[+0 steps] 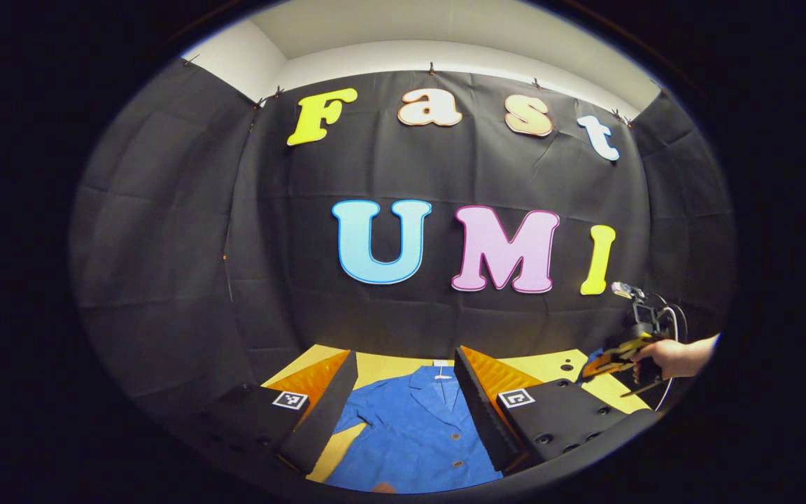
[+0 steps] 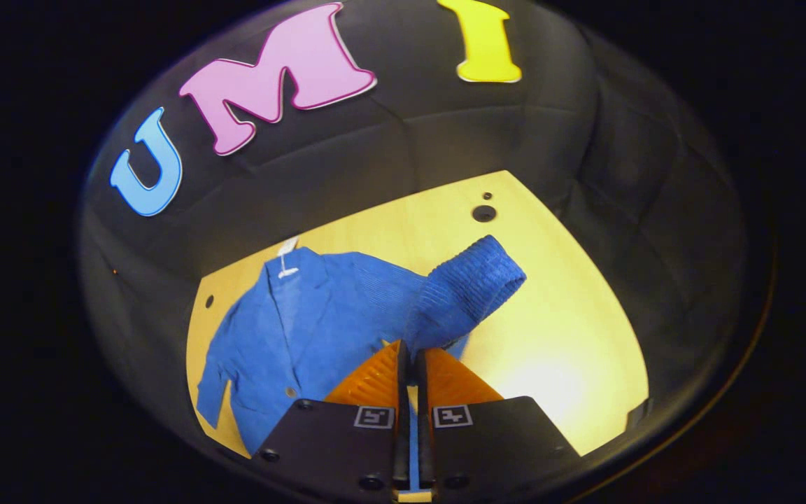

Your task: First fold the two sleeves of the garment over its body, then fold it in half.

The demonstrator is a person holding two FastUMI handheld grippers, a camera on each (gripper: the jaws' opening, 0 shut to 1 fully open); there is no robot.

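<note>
- The blue jacket (image 2: 319, 315) lies face up on the yellow tabletop (image 2: 571, 336), collar toward the booth wall at about 12 o'clock in the right gripper view.
- The right gripper (image 2: 410, 364) has its jaws pinched narrow on one sleeve (image 2: 466, 287); the fabric runs up from between them and the cuff end stands out toward 1 o'clock, lifted off the tabletop.
- The left gripper (image 1: 403, 392) hangs above the jacket's front with its jaws wide and nothing between them. In the left gripper view the right gripper and the hand (image 1: 672, 355) holding it show off at 3 o'clock.
- The step in hand looks like the first sleeve fold. Doing it well probably means carrying the held sleeve across toward 9 o'clock, low over the chest, so that it lands flat on the body rather than bunched.
- Keep the grip closed until the cuff rests on the jacket; letting go early would likely drop the sleeve back onto the tabletop.
- Watch the shoulder line: the crease should fall along the body's side edge, not drag the whole jacket sideways.
- The other sleeve (image 2: 217, 378), at about 8 o'clock, is not yet folded, and the free left gripper seems well placed for it.
</note>
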